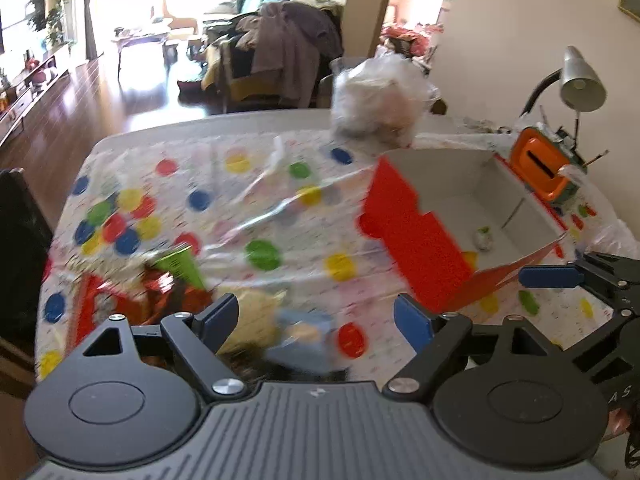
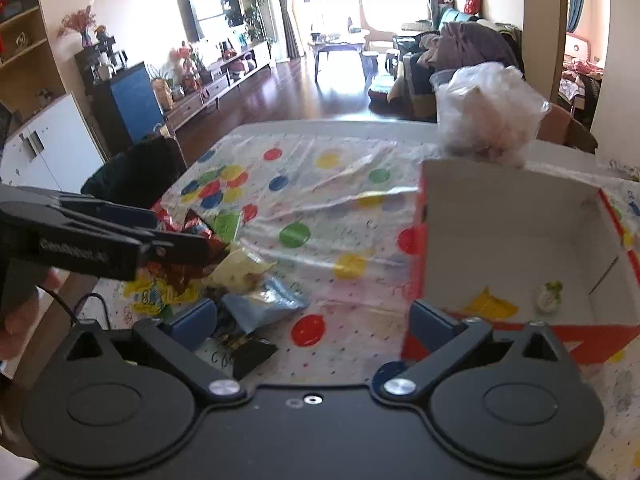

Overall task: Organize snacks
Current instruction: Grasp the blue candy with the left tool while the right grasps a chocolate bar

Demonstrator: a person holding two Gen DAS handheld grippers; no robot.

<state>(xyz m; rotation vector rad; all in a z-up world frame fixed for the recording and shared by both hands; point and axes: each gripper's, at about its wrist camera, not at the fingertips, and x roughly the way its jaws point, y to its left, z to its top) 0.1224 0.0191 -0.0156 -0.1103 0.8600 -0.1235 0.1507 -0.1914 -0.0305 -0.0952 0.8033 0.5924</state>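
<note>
A pile of snack packets lies near the front left of the dotted tablecloth [image 2: 320, 184]: a blue packet [image 2: 264, 300], a pale yellow packet [image 2: 240, 272], a black packet [image 2: 248, 348] and red packets [image 1: 132, 300]. To its right stands a red box [image 2: 520, 220] with a white inside, holding a yellow packet [image 2: 492, 304] and a small white-green sweet [image 2: 550, 294]. My left gripper [image 1: 318, 316] hangs open over the pile, nothing pressed between its pads. My right gripper [image 2: 312, 320] is open wide, between the pile and the box's near left corner, and it holds nothing.
A clear tub stuffed with plastic bags [image 1: 376, 100] stands behind the box. Further right are an orange device [image 1: 544, 168] and a desk lamp [image 1: 580, 84]. A dark chair [image 1: 20, 220] sits at the table's left edge. A hand [image 2: 24, 312] holds the left gripper's handle.
</note>
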